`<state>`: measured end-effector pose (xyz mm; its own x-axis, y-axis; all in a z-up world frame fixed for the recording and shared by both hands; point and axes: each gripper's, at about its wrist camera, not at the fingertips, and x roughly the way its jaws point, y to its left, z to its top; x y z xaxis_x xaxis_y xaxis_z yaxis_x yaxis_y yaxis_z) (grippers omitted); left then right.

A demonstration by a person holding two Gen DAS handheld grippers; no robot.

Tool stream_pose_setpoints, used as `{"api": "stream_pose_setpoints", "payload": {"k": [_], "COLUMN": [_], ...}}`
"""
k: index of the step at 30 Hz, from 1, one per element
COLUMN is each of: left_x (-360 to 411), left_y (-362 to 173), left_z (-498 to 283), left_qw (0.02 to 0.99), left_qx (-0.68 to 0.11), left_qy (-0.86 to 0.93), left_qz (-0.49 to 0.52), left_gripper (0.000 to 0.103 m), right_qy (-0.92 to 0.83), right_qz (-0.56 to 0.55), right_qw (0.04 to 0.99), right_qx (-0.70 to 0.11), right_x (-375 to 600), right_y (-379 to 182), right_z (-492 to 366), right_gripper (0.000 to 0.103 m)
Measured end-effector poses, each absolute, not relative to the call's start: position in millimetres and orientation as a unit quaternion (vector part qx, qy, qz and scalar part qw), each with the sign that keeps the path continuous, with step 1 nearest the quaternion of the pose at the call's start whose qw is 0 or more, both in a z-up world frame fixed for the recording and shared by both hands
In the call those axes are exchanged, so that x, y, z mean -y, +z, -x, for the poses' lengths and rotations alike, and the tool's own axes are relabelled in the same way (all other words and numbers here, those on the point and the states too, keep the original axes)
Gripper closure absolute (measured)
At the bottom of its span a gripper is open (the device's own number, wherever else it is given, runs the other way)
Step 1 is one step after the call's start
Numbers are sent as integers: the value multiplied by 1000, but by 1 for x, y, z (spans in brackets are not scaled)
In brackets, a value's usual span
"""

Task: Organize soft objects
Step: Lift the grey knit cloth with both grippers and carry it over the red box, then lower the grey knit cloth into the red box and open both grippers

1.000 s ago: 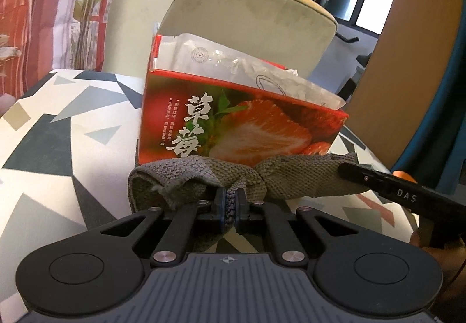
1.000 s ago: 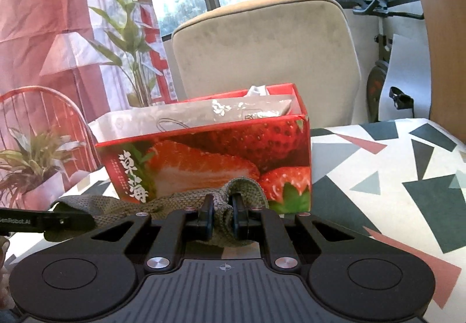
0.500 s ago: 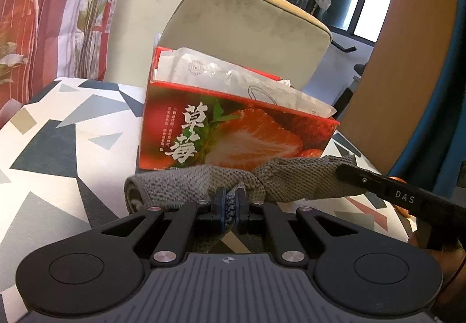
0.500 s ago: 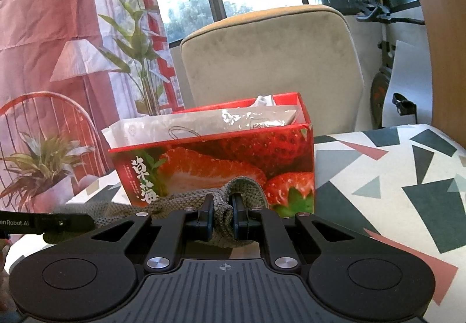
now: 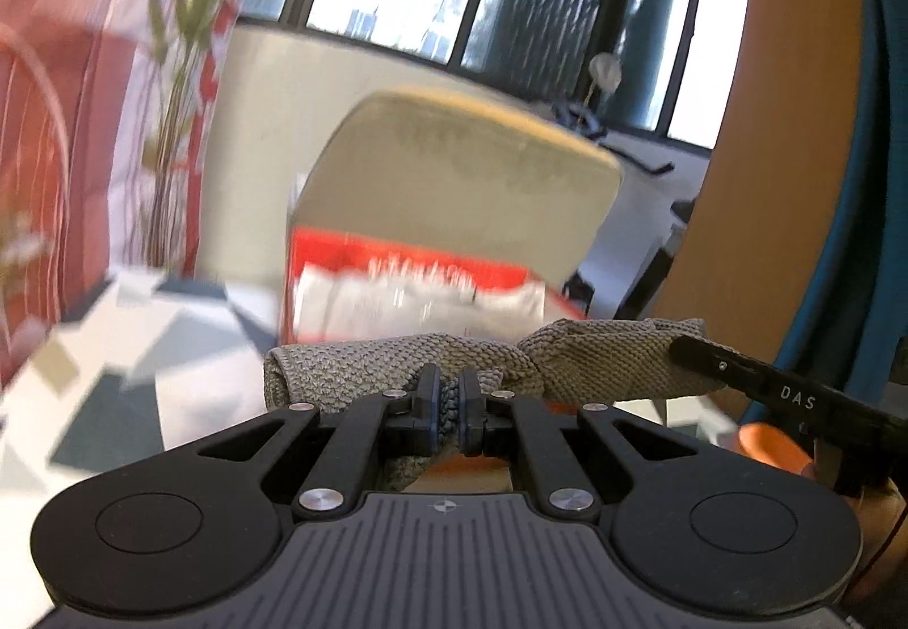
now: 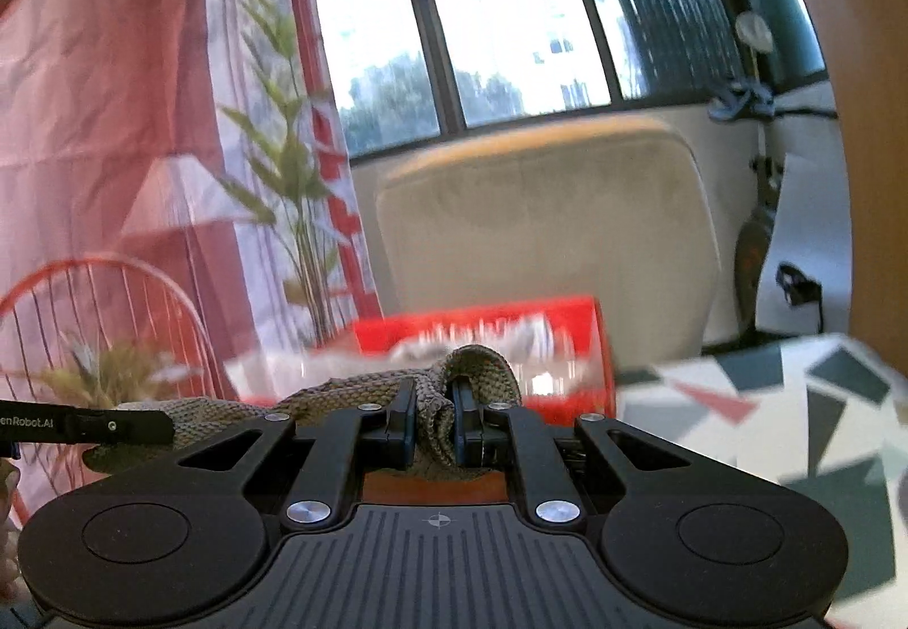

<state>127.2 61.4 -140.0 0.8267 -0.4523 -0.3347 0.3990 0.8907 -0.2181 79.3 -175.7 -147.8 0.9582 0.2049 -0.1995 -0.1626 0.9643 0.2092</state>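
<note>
Here, left tongs (image 5: 448, 396) clamped one end of a grey-green knitted cloth (image 5: 363, 368) | right tongs (image 6: 434, 416) pinched the other | cloth hung before the blurred red strawberry-print box (image 6: 573, 322) on the geometric-patterned desk (image 6: 794, 402).

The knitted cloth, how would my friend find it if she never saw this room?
Start at the beige padded chair back, then drop to the red cardboard box before it. In front of that hangs a grey-green knitted cloth, the only woolly thing, pinched by the left claw and the right claw.
</note>
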Motion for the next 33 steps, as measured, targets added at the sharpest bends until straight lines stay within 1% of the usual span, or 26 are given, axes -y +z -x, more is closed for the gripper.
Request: {"api": "stream_pose_setpoints", "payload": {"k": [4,8,11,13,17,19,22,28,33], "left_x": [-53,-37,-26,-17,-3,-1,4,-5,-10], "left_y": [-117,-103,-99,-101,-112,-122,-138,-155,-152], "left_z": [-149,-185,-216,-240,-276,-288,-304,-318,-324], "left_qw": [954,957,955,950,937,924,912,911,916], "left_qx": [-171,-165,-181,-207,-255,-289,-326,-341,-338], "left_qy": [-234,-232,-233,-233,-237,-252,-248,-230,-215], "left_qz": [69,50,37,17,1,14,8,22,20], "left_gripper": [96,96,96,96,96,96,96,96,96], "right_qy": [92,84,81,84,94,99,91,67,48], "right_qz": [-91,-93,-95,-101,-105,-100,-93,-121,-115], "right_qw": [988,990,989,986,976,971,965,954,954], "right_qx": [-81,-70,-78,-99,-166,-195,-227,-267,-273], "right_x": [181,188,194,198,199,198,191,198,202], "right_y": [-119,-97,-88,-86,-98,-108,-127,-153,-161], "right_z": [-97,-123,-148,-170,-213,-228,-245,-260,-261], "right_gripper": [92,92,92,92,92,92,92,92,92]}}
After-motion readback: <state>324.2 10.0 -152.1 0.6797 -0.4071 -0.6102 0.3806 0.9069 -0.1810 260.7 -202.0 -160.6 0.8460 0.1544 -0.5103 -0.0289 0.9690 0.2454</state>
